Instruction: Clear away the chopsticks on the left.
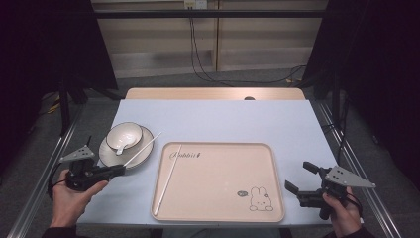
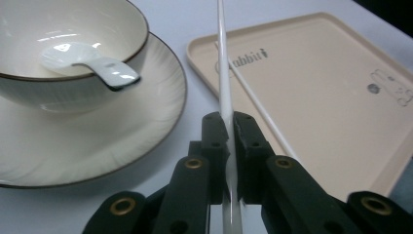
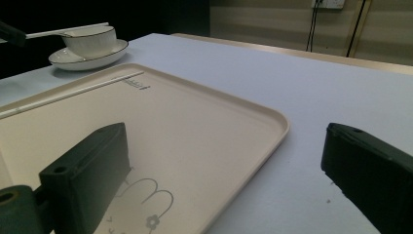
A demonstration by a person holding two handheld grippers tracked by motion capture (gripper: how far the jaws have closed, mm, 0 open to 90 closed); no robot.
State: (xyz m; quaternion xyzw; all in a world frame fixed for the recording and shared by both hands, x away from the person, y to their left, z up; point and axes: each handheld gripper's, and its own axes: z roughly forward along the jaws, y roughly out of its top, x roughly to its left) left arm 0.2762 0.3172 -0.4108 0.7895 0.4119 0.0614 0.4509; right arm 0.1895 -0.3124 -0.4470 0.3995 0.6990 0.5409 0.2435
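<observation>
Left gripper view: the left gripper (image 2: pixel 228 129) clamps a slim, glossy white chopstick (image 2: pixel 223 73) between its black jaws, probably plastic, raised beside the ribbed plate (image 2: pixel 146 122). The right gripper (image 1: pixel 299 187) hovers, jaws apart.

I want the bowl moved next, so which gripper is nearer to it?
Left. The left gripper, shut on a chopstick, sits just beside the bowl; the right gripper is open beyond the tray's far side.
</observation>
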